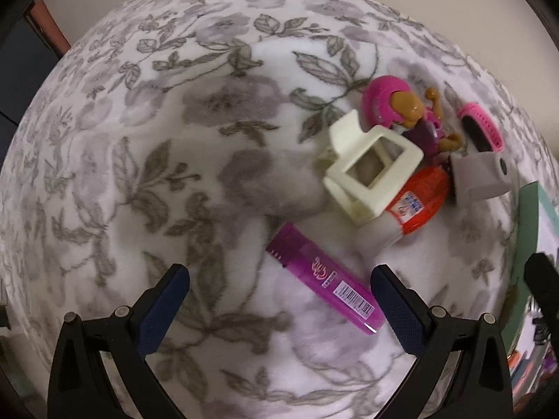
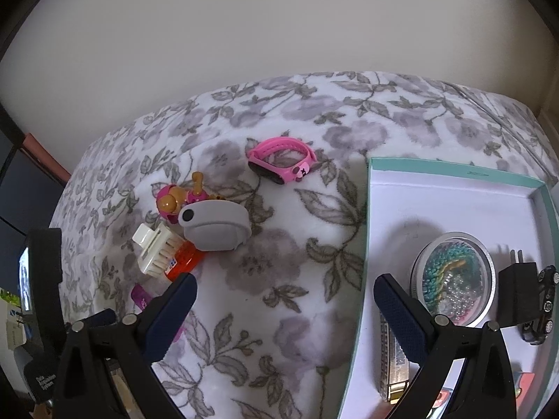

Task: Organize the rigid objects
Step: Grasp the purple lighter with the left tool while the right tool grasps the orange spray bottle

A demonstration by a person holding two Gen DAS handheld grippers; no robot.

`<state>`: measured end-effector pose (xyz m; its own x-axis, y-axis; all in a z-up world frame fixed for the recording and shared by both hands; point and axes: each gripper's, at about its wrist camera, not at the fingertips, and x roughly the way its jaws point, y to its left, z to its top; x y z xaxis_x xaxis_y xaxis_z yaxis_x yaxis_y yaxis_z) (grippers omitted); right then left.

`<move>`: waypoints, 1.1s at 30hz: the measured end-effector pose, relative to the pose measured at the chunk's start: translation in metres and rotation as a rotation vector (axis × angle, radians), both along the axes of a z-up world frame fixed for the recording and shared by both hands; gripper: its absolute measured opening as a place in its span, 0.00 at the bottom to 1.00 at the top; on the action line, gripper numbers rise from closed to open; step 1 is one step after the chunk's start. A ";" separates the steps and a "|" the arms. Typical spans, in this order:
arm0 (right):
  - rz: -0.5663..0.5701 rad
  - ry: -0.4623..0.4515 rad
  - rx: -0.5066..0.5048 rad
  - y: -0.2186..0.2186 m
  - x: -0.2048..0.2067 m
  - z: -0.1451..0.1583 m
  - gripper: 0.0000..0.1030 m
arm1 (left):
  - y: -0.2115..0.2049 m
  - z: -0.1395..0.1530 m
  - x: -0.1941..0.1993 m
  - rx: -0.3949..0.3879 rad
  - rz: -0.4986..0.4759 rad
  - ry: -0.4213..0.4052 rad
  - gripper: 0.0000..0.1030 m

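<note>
Left gripper [image 1: 279,279], jaws spread and empty, should straddle the purple tube [image 1: 323,278] at 1 o'clock across its width.

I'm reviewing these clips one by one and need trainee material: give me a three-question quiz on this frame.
1. True or false: the pink watch band lies inside the teal-rimmed box.
2. Multiple choice: what lies nearest the left gripper? A) purple lighter B) grey camera-like object C) toy figure
3. Fill in: the round bead tin sits in the box beside a black ____.

Key:
1. False; it lies on the floral blanket, apart from the box.
2. A.
3. Plug adapter.
</note>
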<state>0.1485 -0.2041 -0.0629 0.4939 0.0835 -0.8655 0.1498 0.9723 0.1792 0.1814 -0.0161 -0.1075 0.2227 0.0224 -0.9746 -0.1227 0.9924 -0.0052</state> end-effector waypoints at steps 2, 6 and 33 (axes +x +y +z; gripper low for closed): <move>-0.001 -0.002 -0.001 0.001 0.000 0.000 1.00 | 0.004 0.001 -0.002 -0.005 0.014 0.010 1.00; 0.014 -0.003 -0.003 0.007 0.001 -0.003 1.00 | 0.010 0.001 -0.007 -0.028 0.010 0.022 0.97; 0.137 -0.003 -0.028 0.071 0.011 -0.026 0.87 | 0.063 0.017 -0.015 -0.147 0.044 -0.029 0.20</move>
<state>0.1591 -0.1334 -0.0885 0.4817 0.1263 -0.8672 0.0151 0.9882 0.1523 0.1662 0.0466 -0.0909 0.2532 -0.1098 -0.9612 -0.1633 0.9744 -0.1543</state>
